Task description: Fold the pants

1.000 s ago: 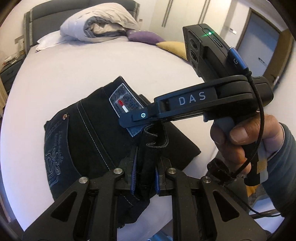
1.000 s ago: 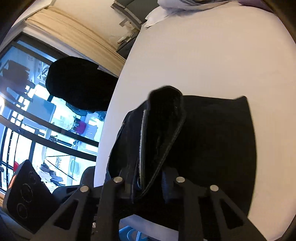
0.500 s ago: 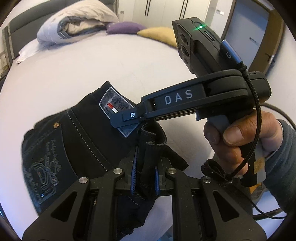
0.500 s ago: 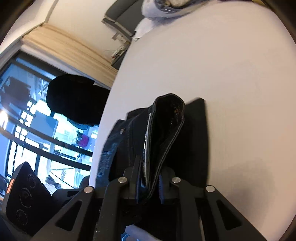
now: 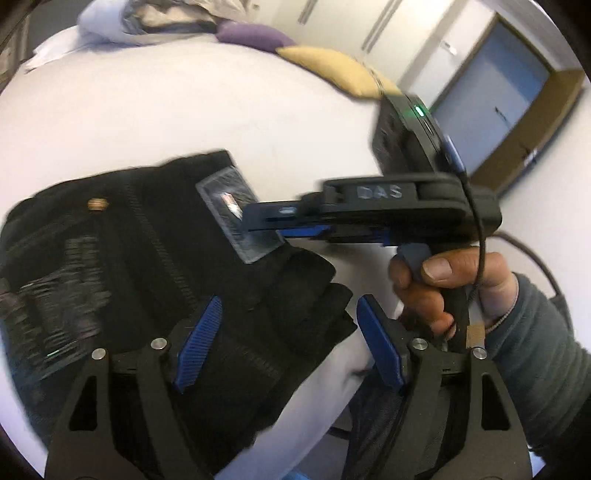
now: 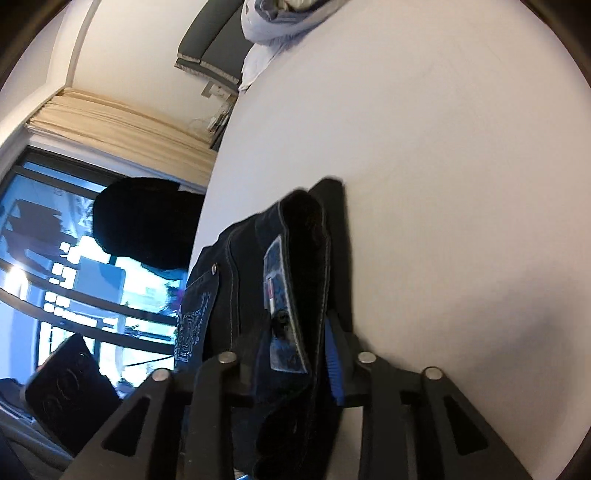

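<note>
Black jeans (image 5: 122, 258) lie folded on the white bed, waistband patch (image 5: 236, 218) facing up. My left gripper (image 5: 288, 347) is open, its blue pads spread over the near folded edge of the jeans. The right gripper (image 5: 295, 229) shows in the left wrist view, held sideways over the patch with its jaws parted. In the right wrist view the right gripper (image 6: 284, 347) stands open around the waistband fold of the jeans (image 6: 295, 258), the cloth loose between the fingers.
The white bed (image 5: 184, 110) stretches away behind the jeans. A rolled duvet (image 5: 155, 18), a purple pillow (image 5: 255, 35) and a yellow pillow (image 5: 332, 70) lie at the far end. A door (image 5: 491, 70) is at the right. A window and dark chair (image 6: 147, 221) are left.
Both grippers have opened and let go of the jeans. The jeans now lie on the bed, and the right gripper has drawn back to the right.
</note>
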